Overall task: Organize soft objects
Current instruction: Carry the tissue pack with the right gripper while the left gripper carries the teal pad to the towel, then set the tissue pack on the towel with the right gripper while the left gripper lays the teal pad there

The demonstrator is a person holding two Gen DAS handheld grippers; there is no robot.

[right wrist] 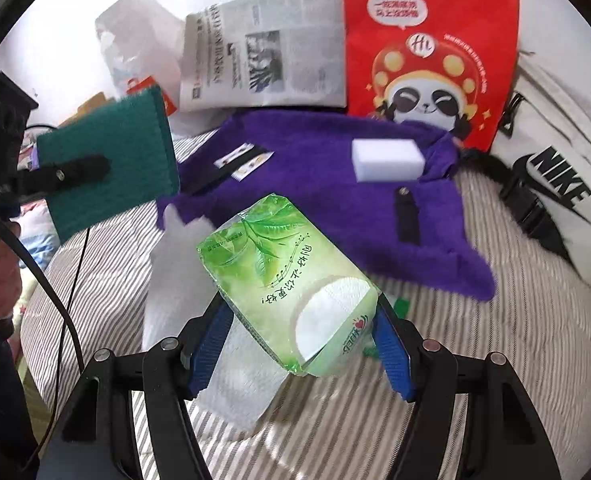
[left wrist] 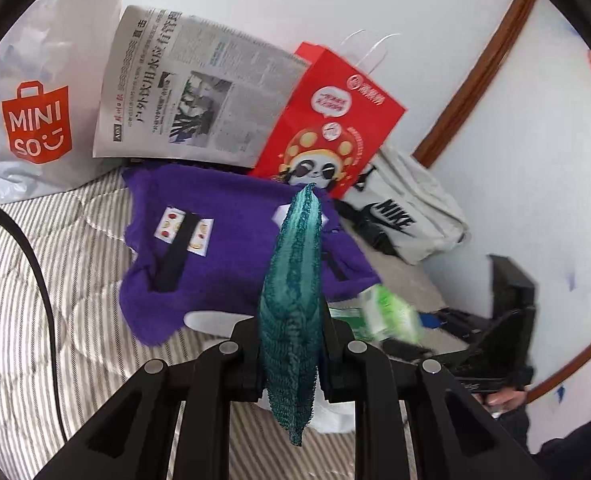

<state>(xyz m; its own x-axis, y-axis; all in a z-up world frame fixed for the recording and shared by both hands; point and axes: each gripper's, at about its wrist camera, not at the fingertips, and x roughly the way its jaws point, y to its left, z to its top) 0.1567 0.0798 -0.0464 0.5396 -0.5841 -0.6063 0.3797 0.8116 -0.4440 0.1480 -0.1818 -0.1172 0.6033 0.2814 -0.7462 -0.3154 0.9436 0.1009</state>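
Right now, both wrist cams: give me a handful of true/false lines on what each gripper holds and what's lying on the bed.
1. The left gripper is shut on a green scouring pad. True.
2. The right gripper is empty. False: it is shut on a green pack of tissues.
3. A white sponge lies on the purple cloth. True.
4. The red paper bag lies flat on the striped bedding. False: it stands upright behind the purple cloth.
5. A newspaper leans up beside the red paper bag. True.
6. The Nike bag sits on top of the purple cloth. False: it lies beside the cloth, on the bedding.
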